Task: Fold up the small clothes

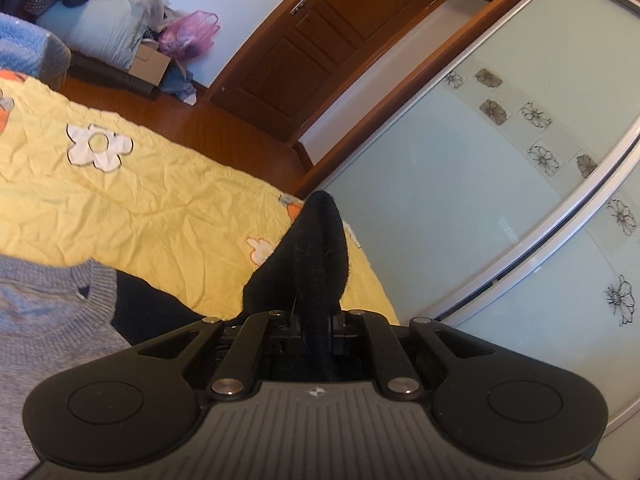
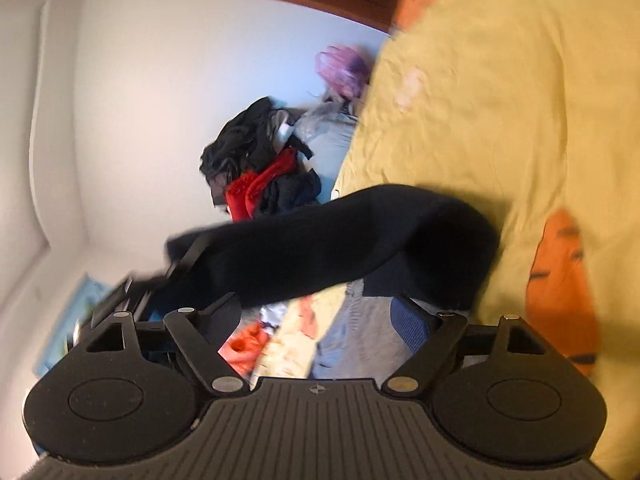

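A black sock (image 1: 316, 256) stands up from between the fingers of my left gripper (image 1: 316, 324), which is shut on it, held over the yellow flowered bedspread (image 1: 140, 200). In the blurred right wrist view the same black sock (image 2: 340, 240) stretches across the frame, its left end held by the left gripper (image 2: 180, 264). My right gripper (image 2: 320, 316) is open, its fingers spread wide just below the sock, and the blue pad (image 2: 412, 320) of one finger shows. A grey knit garment (image 1: 44, 320) lies on the bed at the lower left.
A dark garment (image 1: 152, 308) lies beside the grey knit. Beyond the bed's edge are sliding wardrobe doors (image 1: 480, 200), a wooden door (image 1: 320, 48), a pile of clothes (image 2: 260, 172) and a pink bag (image 2: 344, 68) by the wall.
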A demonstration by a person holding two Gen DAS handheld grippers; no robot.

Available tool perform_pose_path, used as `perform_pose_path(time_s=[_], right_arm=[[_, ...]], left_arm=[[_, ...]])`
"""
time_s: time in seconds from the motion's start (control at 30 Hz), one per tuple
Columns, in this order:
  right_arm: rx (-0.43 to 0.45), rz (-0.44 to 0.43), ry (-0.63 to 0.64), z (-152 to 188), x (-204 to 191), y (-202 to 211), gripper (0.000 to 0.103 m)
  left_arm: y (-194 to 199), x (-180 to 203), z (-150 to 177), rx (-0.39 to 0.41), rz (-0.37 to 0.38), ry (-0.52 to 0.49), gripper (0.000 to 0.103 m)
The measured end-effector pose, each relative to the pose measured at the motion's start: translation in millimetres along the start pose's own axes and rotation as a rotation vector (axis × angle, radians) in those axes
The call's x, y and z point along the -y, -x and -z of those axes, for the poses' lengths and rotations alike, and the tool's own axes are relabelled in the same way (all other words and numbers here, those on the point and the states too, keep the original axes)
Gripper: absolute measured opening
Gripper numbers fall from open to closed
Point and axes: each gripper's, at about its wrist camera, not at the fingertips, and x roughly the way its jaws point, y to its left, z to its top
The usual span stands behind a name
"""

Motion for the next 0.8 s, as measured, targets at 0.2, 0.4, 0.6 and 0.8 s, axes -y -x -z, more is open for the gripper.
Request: perform_pose_path(time_s=[0.2,0.4,0.6,0.8], right_arm=[[0.004,0.01,-0.201,-0.5,18.1,-39.2,0.084],[-0.01,0.068,-0.193,13.3,23.7,-54.1,0.085],[0.03,0.158,-0.123,19.0,15.1,-70.1,0.06],[-0.009,0.183,0.16,44.0,-18.4,-72.0,0.013]], left_arm=[[45.9,-15.1,-5.0,0.044,-0.004,-0.045,0.007],[104.0,-76.3,-5.5,0.106,-0.094,0.002,0.007],[131.8,-116.0,11.6,0.111,-0.127,0.064,0.007],[162.5,-138.7,18.6,0.168,-0.116,0.08,0.007]])
